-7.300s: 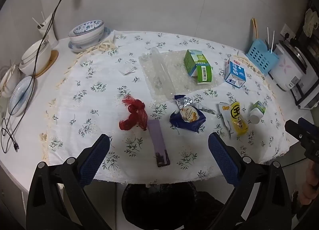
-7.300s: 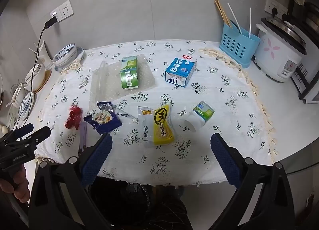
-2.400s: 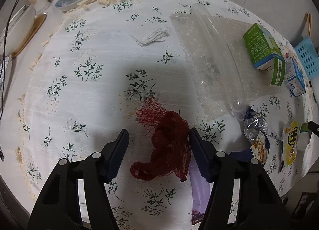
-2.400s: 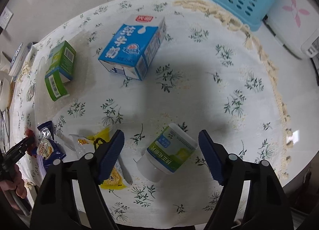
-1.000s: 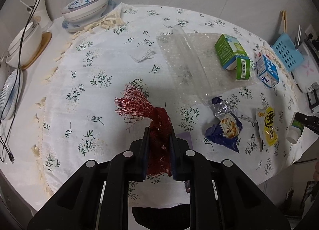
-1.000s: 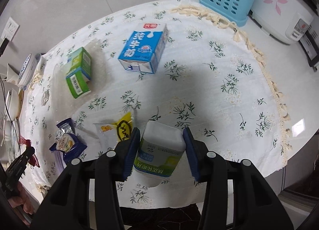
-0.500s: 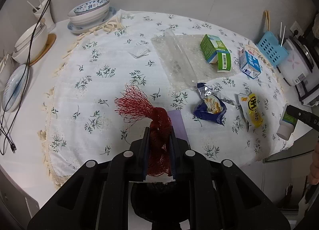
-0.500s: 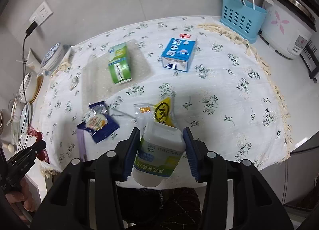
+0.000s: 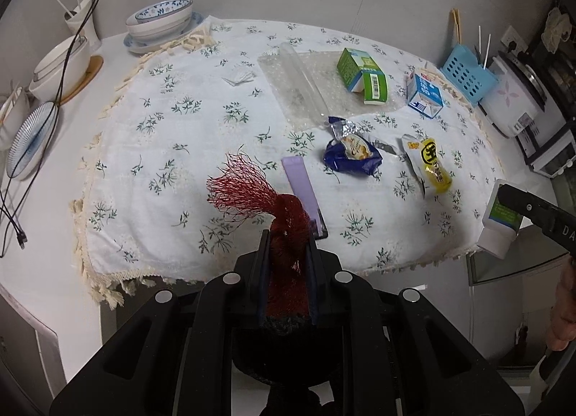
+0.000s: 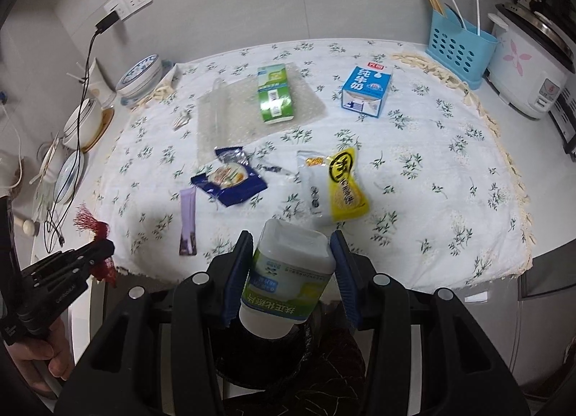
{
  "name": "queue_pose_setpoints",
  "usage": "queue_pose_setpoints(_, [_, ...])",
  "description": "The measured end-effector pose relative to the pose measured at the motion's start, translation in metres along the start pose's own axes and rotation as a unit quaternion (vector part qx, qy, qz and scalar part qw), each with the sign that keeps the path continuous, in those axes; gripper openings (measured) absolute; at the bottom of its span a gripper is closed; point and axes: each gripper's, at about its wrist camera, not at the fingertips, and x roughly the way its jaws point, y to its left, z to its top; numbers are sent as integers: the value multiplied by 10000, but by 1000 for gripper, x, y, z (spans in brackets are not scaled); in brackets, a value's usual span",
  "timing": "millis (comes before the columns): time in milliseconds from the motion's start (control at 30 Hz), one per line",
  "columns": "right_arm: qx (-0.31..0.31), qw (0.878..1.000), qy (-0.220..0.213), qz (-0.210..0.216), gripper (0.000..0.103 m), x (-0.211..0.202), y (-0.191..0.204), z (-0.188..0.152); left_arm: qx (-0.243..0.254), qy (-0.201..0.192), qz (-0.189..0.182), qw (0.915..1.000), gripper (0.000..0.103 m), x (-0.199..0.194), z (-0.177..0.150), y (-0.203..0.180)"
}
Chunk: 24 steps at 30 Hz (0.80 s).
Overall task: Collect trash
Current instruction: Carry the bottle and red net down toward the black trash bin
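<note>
My left gripper (image 9: 287, 261) is shut on a red mesh bag (image 9: 252, 196), held past the table's front edge above a dark bin (image 9: 288, 354). A white bottle with a green label (image 10: 289, 279) sits clamped in my right gripper (image 10: 293, 264), also off the front edge over the dark bin (image 10: 288, 365). On the flowered tablecloth (image 10: 432, 171) lie a purple sachet (image 9: 302, 192), a blue snack wrapper (image 9: 351, 158), a yellow packet (image 9: 430, 167), a green carton (image 9: 363, 75), a blue milk carton (image 9: 424, 93) and clear bubble wrap (image 9: 298, 92).
Stacked bowls (image 9: 162, 21) and plates (image 9: 28, 138) stand at the left with a dangling cable (image 9: 64, 66). A blue utensil basket (image 10: 457, 47) and a rice cooker (image 10: 529, 70) stand at the right. A small white paper scrap (image 9: 239, 75) lies on the cloth.
Both grippers have drawn back from the table with their loads, so more of the table shows. The mesh bag and the bottle now hang beyond the front edge over the bin.
</note>
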Motion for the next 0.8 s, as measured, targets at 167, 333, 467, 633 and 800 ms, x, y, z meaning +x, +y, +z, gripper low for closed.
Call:
queue_pose_setpoints(167, [-99,9999,67,73,43,-2,10,-19,8,73,-76,9999,16,0,-21,-4])
queue_pose_setpoints(333, [-241,9996,143,63,43,1,19,-39,1,114,-121,9999,16,0,-39,-5])
queue_pose_setpoints(467, [-341,9992,217,42,43,6,26,-55,8,157,-227,9996,16,3,-53,-4])
queue_pose_setpoints(633, [-472,9984,313,12,43,15,33,-72,31,199,-311,9993,16,9,-69,-5])
queue_pose_setpoints(800, [-582,9973,441,10,43,28,41,-88,68,298,-319,9990,16,21,-85,-4])
